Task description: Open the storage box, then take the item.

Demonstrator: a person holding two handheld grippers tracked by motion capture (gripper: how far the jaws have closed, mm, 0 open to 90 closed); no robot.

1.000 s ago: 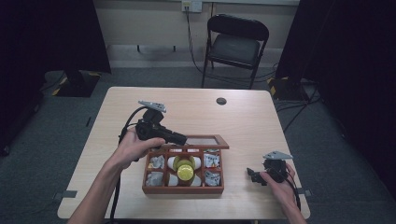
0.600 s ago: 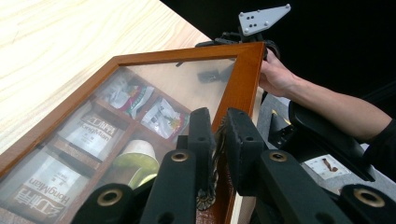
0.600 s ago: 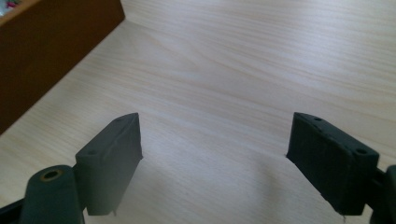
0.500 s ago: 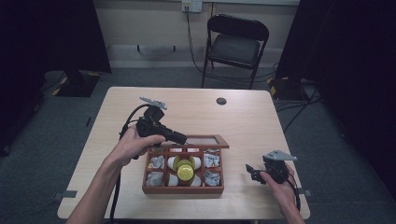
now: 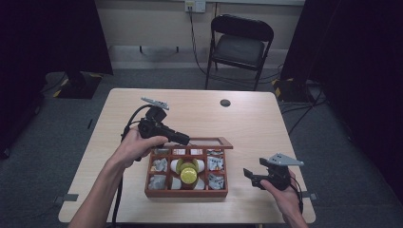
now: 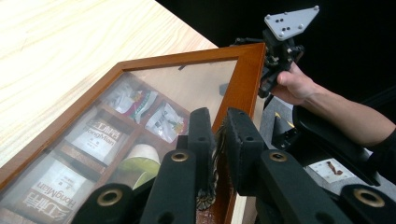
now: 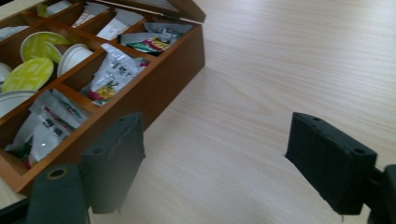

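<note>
Left claw (image 6: 217, 140) clamped on box lid (image 6: 243, 70); right claw (image 7: 210, 163) unclenched, just been narrowing, nothing btwn.

print: "HongMian" on two white sachets (image 6: 95, 135), (image 6: 49, 189) | seen through glass lid (image 6: 196, 84) | left of left gripper (image 6: 215, 140) jaws | other packet print unreadable
</note>
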